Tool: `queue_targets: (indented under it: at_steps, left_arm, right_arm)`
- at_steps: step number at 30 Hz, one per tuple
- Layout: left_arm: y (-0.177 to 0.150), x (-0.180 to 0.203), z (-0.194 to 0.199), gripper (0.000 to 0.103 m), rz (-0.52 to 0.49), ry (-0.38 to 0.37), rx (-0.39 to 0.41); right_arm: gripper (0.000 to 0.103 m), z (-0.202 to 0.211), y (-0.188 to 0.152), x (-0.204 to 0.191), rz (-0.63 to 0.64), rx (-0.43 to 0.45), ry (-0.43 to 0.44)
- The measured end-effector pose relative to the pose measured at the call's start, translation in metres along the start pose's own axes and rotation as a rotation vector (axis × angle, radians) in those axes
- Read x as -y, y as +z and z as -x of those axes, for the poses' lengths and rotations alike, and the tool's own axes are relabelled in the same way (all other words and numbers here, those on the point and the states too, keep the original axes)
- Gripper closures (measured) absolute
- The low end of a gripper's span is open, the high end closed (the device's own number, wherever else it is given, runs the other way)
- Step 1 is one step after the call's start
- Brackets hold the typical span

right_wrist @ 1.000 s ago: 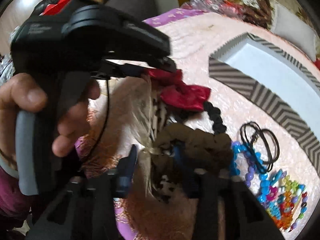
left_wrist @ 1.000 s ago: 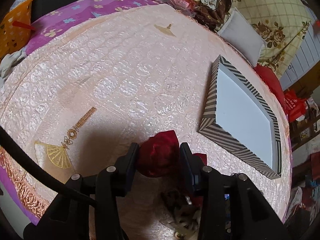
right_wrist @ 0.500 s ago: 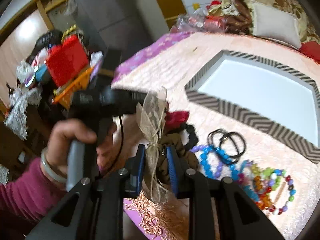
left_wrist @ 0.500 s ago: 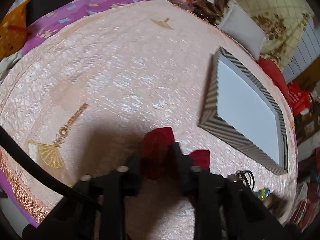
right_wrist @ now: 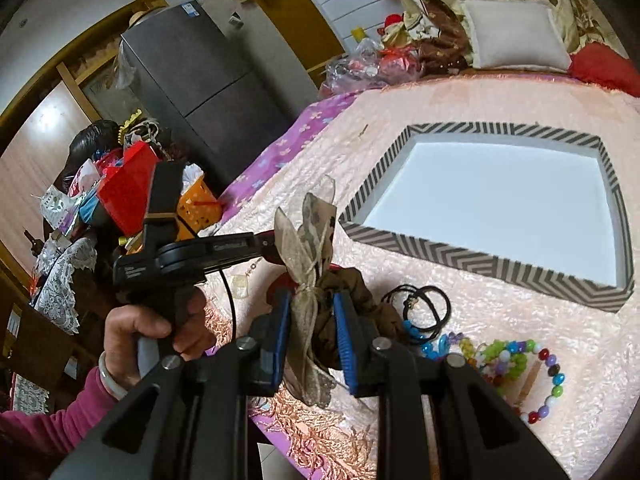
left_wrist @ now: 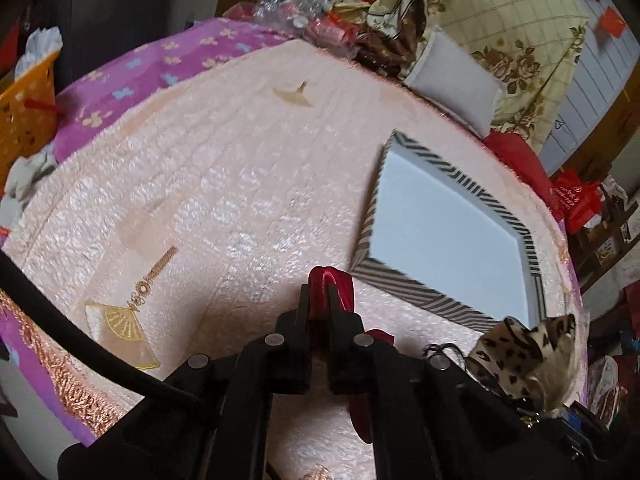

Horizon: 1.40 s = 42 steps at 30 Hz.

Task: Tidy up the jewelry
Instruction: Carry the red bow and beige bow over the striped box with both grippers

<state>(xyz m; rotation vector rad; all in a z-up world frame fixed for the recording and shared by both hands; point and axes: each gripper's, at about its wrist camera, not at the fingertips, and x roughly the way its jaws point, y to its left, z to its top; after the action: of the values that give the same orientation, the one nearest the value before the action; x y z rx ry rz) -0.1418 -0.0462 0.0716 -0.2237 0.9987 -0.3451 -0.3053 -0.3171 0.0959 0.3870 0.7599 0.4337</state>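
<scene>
My left gripper [left_wrist: 319,294] is shut on a red velvet hair bow [left_wrist: 334,286] and holds it above the pink bedspread, just left of the striped tray [left_wrist: 416,278]. My right gripper [right_wrist: 309,312] is shut on a brown leopard-print hair bow [right_wrist: 310,240] with a gauze ribbon, lifted above the bed. The same bow shows at the right in the left wrist view [left_wrist: 524,344]. The white-bottomed tray [right_wrist: 472,258] lies right of the right gripper and holds nothing. The left gripper [right_wrist: 256,246] shows in the right wrist view.
Black hair ties [right_wrist: 424,308] and bead bracelets [right_wrist: 516,364] lie on the bedspread in front of the tray. A white pillow [right_wrist: 512,36] and heaped cloths sit at the bed's far end. An orange basket [left_wrist: 24,116] stands off the left edge.
Both grippers have risen off the bed with their bows. The left gripper has closed tighter on the red bow. The leopard bow has lifted clear of the pile of jewelry.
</scene>
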Motion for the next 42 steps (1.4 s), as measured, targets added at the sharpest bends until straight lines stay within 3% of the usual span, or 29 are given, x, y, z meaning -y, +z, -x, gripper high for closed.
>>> queue_targets:
  at_steps: [12,42]
  left_arm:
    - [0.009,0.036,0.03,0.099,-0.079,0.003,0.077]
    - [0.024,0.098,0.013,0.099,-0.189,-0.002,0.078]
  right_arm:
    - [0.08,0.022,0.011,0.007,-0.002,0.062,-0.046]
    - [0.081,0.037,0.028,0.048,-0.06,0.116,-0.176]
